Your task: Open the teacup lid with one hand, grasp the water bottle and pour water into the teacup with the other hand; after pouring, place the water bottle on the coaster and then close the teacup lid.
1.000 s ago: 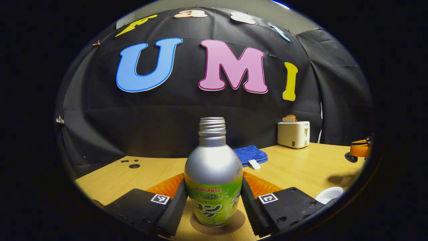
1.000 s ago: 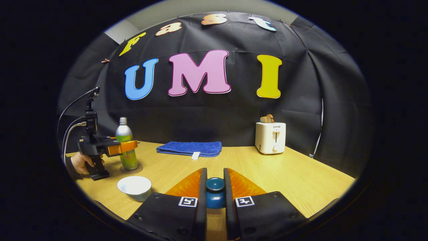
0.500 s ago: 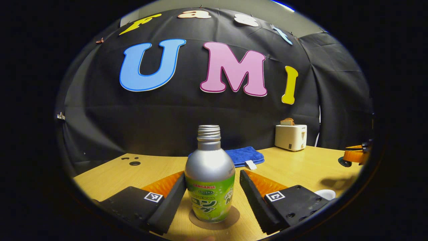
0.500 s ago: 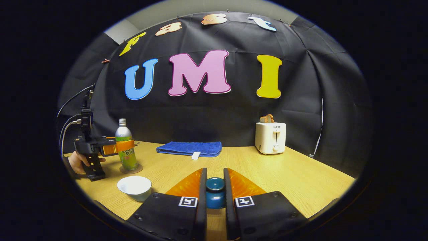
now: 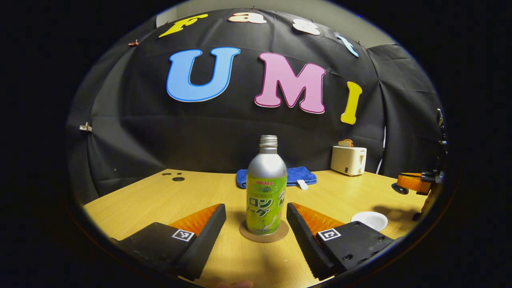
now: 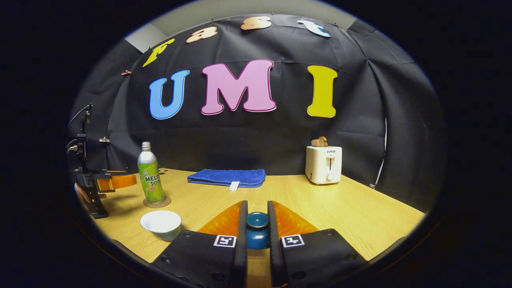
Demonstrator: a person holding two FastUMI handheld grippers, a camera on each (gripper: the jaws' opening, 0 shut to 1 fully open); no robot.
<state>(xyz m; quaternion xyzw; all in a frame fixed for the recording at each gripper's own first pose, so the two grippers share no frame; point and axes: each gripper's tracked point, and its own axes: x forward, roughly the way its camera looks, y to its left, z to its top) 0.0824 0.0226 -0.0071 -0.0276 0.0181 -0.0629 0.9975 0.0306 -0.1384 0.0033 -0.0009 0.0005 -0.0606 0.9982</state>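
**Bottle down on the coaster, lid held up**

With its fingers spread wide, the left gripper (image 5: pixel 256 216) sits back from the bottle (image 5: pixel 266 188) in the left gripper view, touching nothing. The bottle stands upright on the round coaster (image 5: pixel 264 236), on the wooden table (image 5: pixel 152 200), its mouth uncapped. Off to the right there's the white teacup (image 5: pixel 369 220), open, and beyond it the right gripper (image 5: pixel 408 183) near the edge. A blue towel (image 5: pixel 296 176) lies behind the bottle, and a white toaster (image 5: pixel 348 160) stands by the wall.

Over to the right gripper view: the right gripper (image 6: pixel 257 228) is pinching the knob of the blue lid (image 6: pixel 257 230), both fingers pressed tight against it, above the table. Down at lower left sits the teacup (image 6: pixel 162 224), uncovered, well apart from the lid. Behind it the bottle (image 6: pixel 151 178) is upright on its coaster (image 6: pixel 157 203), and the left gripper (image 6: pixel 120 182) hangs just beside it, clear of it. Towel (image 6: pixel 228 177) at centre back, toaster (image 6: pixel 323 164) at right.
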